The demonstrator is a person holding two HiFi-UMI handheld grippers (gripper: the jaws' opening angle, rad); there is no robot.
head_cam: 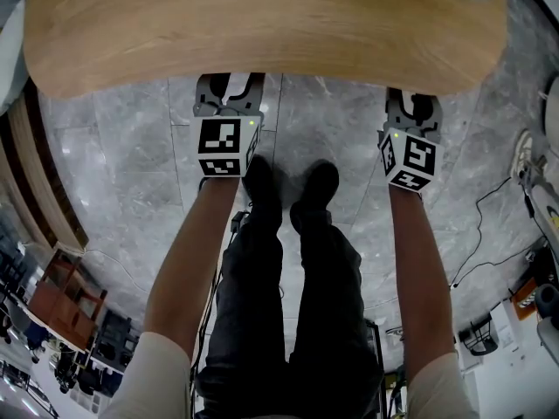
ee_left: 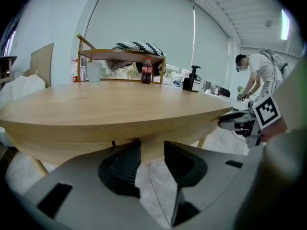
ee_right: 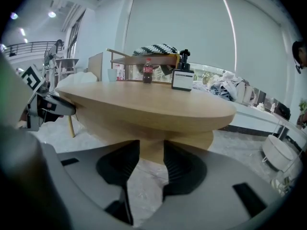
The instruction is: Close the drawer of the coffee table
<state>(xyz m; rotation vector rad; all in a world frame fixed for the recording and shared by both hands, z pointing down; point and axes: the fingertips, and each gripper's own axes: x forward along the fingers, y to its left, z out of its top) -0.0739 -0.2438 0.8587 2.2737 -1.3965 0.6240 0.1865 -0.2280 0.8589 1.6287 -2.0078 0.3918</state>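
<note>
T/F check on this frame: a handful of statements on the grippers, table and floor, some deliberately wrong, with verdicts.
1. The left gripper and right gripper both have their jaws apart with nothing between them. True.
2. The coffee table has a glass top. False: the top is light wood.
3. The red-labelled bottle lies on its side. False: it stands upright, far from both grippers.
4. In the head view, the person's shoes are between the two grippers. True.
5. The floor is carpeted. False: it is grey, stone-look tile.
</note>
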